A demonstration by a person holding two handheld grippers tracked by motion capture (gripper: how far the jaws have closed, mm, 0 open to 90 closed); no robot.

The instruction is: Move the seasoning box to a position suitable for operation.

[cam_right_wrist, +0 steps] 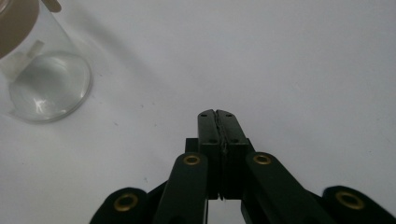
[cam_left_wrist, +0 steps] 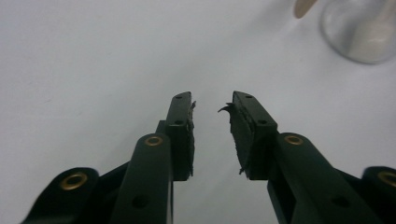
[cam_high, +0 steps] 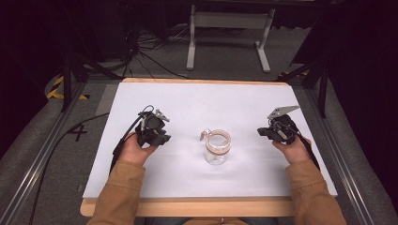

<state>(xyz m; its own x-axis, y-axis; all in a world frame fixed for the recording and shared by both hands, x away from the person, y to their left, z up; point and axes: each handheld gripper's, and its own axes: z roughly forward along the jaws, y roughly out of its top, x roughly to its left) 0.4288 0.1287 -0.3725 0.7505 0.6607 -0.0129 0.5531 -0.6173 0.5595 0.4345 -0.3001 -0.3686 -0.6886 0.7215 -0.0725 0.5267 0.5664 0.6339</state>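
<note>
- High view: a white table has a clear glass jar near its middle. The jar stands up straight. It has a tan band around its top and a small tan tab sticking out.
- The left gripper is in the person's left hand, to the left of the jar and well apart from it.
- The right gripper is in the person's right hand, to the right of the jar and also well apart. A grey three-cornered plate sits on top of it.
- Both sleeves are tan.
- Left gripper view: the left gripper has its two black jaws apart, with a small gap between them. Nothing is in the gap. The pads look worn and ragged at the edges. The jar is at the top right, blurry.
- Right gripper view: the right gripper has its jaws pressed together, with nothing between them. The jar is at the top left, resting on the white table.
</note>
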